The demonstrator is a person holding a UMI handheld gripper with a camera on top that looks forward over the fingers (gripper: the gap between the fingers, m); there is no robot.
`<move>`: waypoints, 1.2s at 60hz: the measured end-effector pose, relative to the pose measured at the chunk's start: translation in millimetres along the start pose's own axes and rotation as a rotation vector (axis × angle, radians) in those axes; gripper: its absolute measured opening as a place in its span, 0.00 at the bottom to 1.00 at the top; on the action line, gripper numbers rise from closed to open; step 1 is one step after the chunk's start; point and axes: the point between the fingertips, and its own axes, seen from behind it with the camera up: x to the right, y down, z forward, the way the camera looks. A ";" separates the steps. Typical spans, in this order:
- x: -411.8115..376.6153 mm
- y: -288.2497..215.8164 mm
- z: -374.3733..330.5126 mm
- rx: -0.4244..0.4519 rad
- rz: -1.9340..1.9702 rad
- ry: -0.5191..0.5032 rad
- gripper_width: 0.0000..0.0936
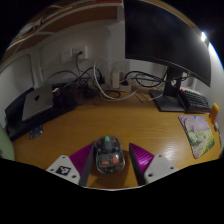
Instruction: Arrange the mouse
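A see-through mouse [108, 155] with dark and red parts inside lies on the wooden desk [100, 120]. It sits between my gripper's [110, 162] two fingers, near their tips. The purple pads [82, 158] stand on either side of it, with a narrow gap showing on the right side. The gripper is open about the mouse, which rests on the desk.
A large dark monitor [165, 45] on a stand [180, 98] is at the back right. Cables [100, 85] run along the wall. A grey device [35, 105] sits at the left. A colourful mat [197, 132] and a yellow figure [214, 110] lie at the right.
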 end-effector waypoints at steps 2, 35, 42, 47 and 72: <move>-1.8 -0.3 0.4 0.001 -0.003 -0.003 0.65; 43.8 -47.1 -39.6 -0.001 0.032 -0.005 0.44; 107.5 -80.4 -54.0 0.056 0.024 0.039 0.44; 169.2 -97.4 -61.6 0.084 0.036 0.093 0.44; 395.1 -41.4 -23.5 0.051 0.070 0.243 0.44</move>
